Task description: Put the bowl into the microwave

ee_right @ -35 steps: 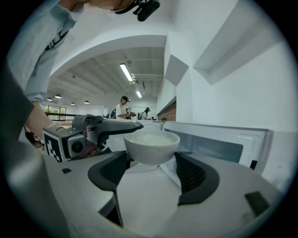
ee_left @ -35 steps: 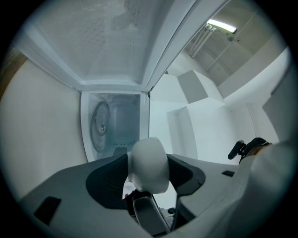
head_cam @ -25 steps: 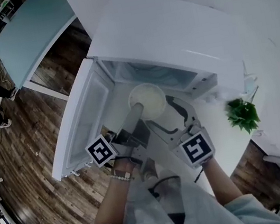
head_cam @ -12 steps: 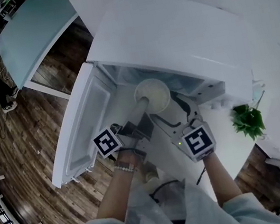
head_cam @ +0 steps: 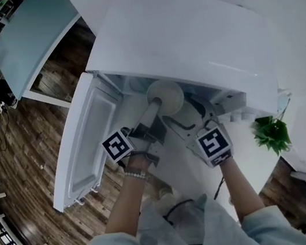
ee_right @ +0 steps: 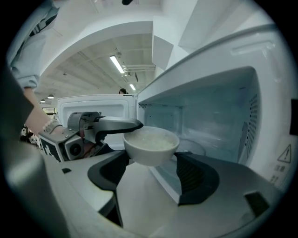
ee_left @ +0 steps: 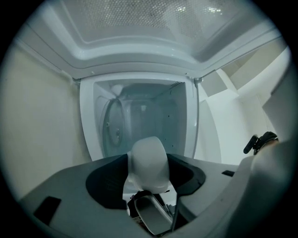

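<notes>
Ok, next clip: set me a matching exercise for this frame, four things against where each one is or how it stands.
Things:
1 bowl
2 microwave door
3 potted plant
4 turntable

Places or states:
A swung wide open
B on the white counter beside the microwave
C lying inside the cavity
D held up at the cavity's opening

Pairs: 1-D, 2-A, 3-B, 4-C

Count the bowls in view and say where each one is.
1. The bowl is held at the mouth of the open microwave, with the left claw gripping its rim. No other bowl shows inside, though part of the cavity is hidden.
</notes>
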